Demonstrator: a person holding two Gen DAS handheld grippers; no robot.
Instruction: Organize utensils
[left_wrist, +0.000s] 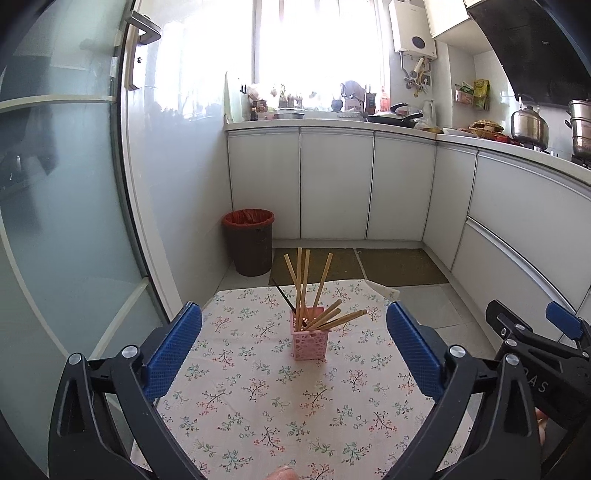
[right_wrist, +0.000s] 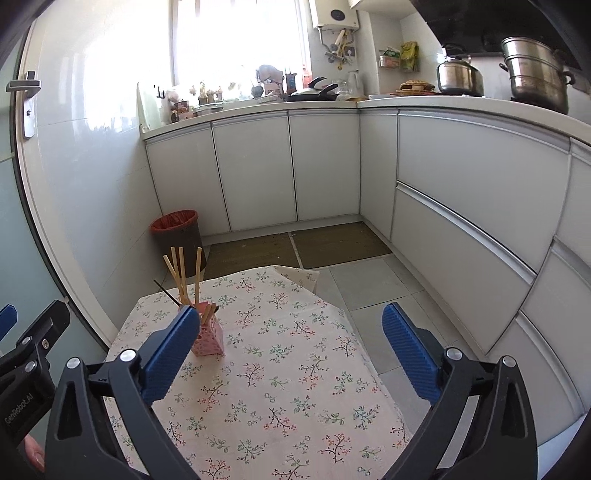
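A pink perforated holder (left_wrist: 310, 343) stands on the floral tablecloth (left_wrist: 258, 406). Several wooden chopsticks (left_wrist: 325, 280) and one thin black stick (left_wrist: 284, 295) lean out of it. My left gripper (left_wrist: 295, 350) is open and empty, its blue pads to either side of the holder and nearer the camera. In the right wrist view the holder (right_wrist: 210, 339) is partly hidden behind my right gripper's left finger. My right gripper (right_wrist: 291, 350) is open and empty above the cloth (right_wrist: 277, 387). The right gripper also shows in the left wrist view (left_wrist: 535, 325).
A brown bin (left_wrist: 249, 242) with a red liner stands on the floor by the wall. White cabinets (left_wrist: 336, 184) run along the back and right. Mats (left_wrist: 399, 266) lie on the floor beyond the table. A glass door (left_wrist: 55, 221) is at left.
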